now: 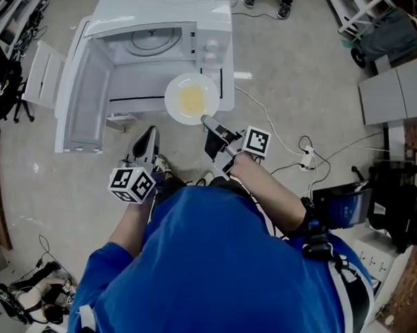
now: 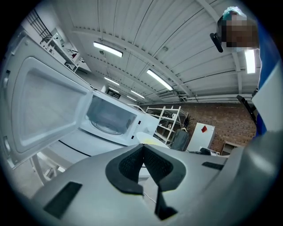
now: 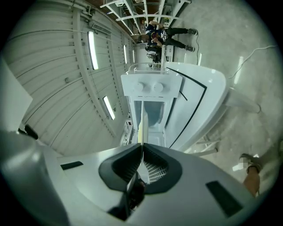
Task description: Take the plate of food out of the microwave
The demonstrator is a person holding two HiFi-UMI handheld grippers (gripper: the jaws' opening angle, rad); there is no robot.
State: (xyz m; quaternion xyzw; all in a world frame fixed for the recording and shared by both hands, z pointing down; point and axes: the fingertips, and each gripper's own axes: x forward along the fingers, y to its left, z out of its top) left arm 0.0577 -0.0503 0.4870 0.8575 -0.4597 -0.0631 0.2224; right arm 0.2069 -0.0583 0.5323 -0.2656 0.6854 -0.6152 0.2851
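The white microwave [image 1: 158, 50] stands with its door [image 1: 77, 101] swung wide open to the left and its cavity empty. A white plate [image 1: 191, 98] with yellow food hangs in front of the control panel, outside the cavity. My right gripper [image 1: 207, 121] is shut on the plate's near rim; in the right gripper view the plate [image 3: 142, 126] shows edge-on between the closed jaws [image 3: 141, 146]. My left gripper [image 1: 149, 135] hovers lower left, near the door's edge, apart from the plate, jaws together and holding nothing [image 2: 143, 148]. The left gripper view shows the plate [image 2: 148, 140] beyond the microwave [image 2: 110, 119].
A power strip with cables [image 1: 307, 158] lies on the floor to the right. A white rack [image 1: 41, 72] stands left of the door, a cart [image 1: 380, 32] at top right, dark equipment [image 1: 393, 205] at right. Someone's feet [image 1: 267, 1] show behind the microwave.
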